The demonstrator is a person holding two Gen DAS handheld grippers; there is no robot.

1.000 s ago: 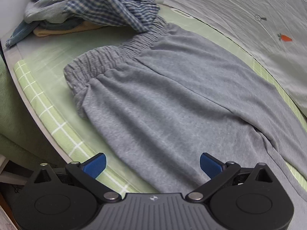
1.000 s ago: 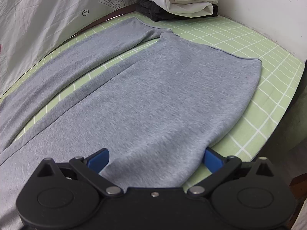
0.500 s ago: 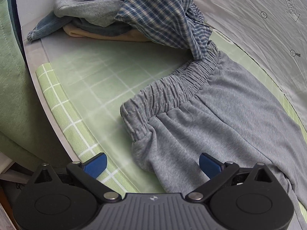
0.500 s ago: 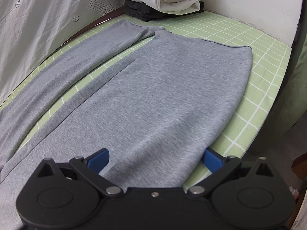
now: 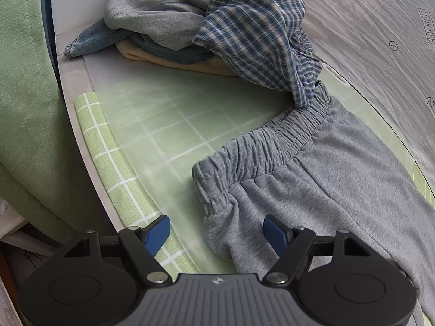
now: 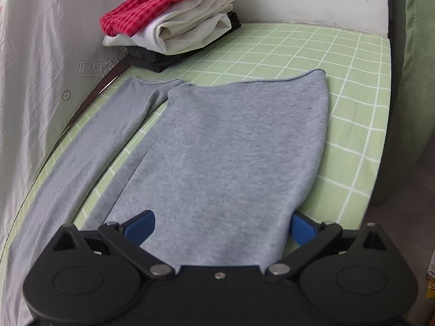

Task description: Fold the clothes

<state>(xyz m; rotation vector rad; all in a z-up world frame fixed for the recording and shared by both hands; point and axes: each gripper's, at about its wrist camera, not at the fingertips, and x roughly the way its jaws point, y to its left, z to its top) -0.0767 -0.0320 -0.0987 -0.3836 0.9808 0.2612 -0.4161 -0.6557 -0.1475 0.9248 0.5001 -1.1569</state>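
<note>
Grey sweatpants [image 5: 339, 179] lie flat on a green grid mat [image 5: 168, 125]. The near corner of their gathered waistband [image 5: 261, 146] sits between the blue pads of my left gripper [image 5: 217, 232]. Its jaws are closing around that corner, with a gap still showing on the left side. In the right wrist view, the near trouser leg [image 6: 231, 149] runs away from me to its hem. My right gripper [image 6: 221, 226] stands wide open astride this leg, one pad on either side. The far leg [image 6: 108, 130] lies alongside, to the left.
A loose heap of clothes topped by a blue plaid shirt [image 5: 255, 27] touches the waistband's far end. A folded stack with a red checked cloth [image 6: 168, 8] on top stands beyond the leg hems. A white sheet [image 5: 380, 40] borders the mat. The table edge runs close by both grippers.
The left view has swung from the trouser seat to the waistband corner, and its jaws have narrowed. The right view has rolled and shifted, so the leg hem and folded stack look closer.
</note>
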